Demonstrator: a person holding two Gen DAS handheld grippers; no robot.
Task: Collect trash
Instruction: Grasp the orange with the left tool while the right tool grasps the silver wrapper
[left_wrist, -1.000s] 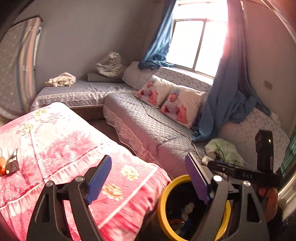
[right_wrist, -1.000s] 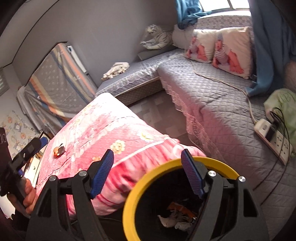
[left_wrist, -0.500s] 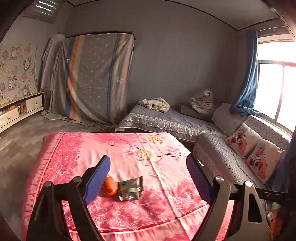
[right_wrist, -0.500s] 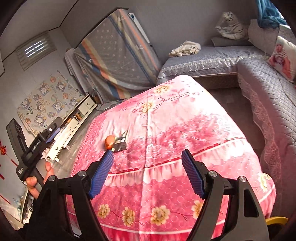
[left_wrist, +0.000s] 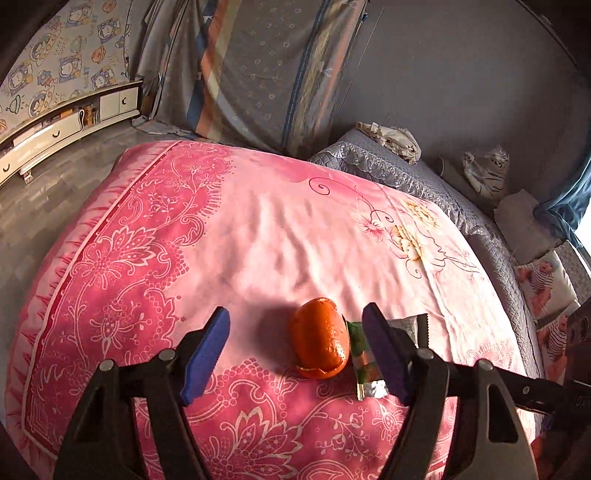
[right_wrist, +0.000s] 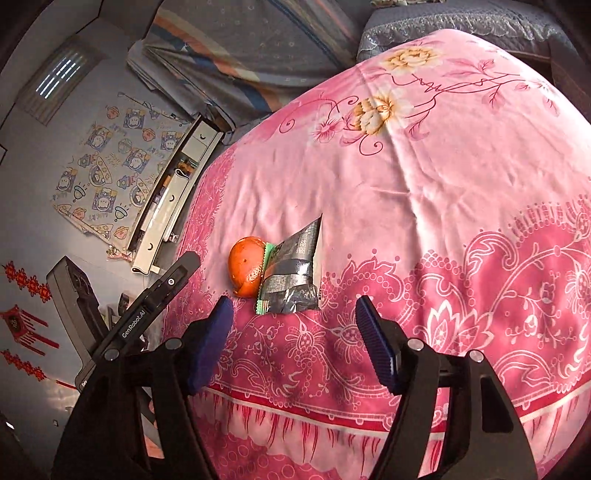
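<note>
From the left wrist, the left gripper (left_wrist: 295, 347) hangs with jaws wide, just closing a little, and the orange peel (left_wrist: 320, 339) between them untouched on the pink bedspread (left_wrist: 258, 229). The peel looks light, hollow and crushable; its domed sides suit a pinch. From the right wrist, the right gripper (right_wrist: 293, 341) is also wide, narrowing, short of the foil wrapper (right_wrist: 291, 275), thin, crinkly and slippery. The wrapper's underside is hidden.

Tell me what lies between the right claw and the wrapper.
Only bare pink cloth. In the right wrist view, the open right claw hangs short of the wrapper; nothing sits between them.
</note>
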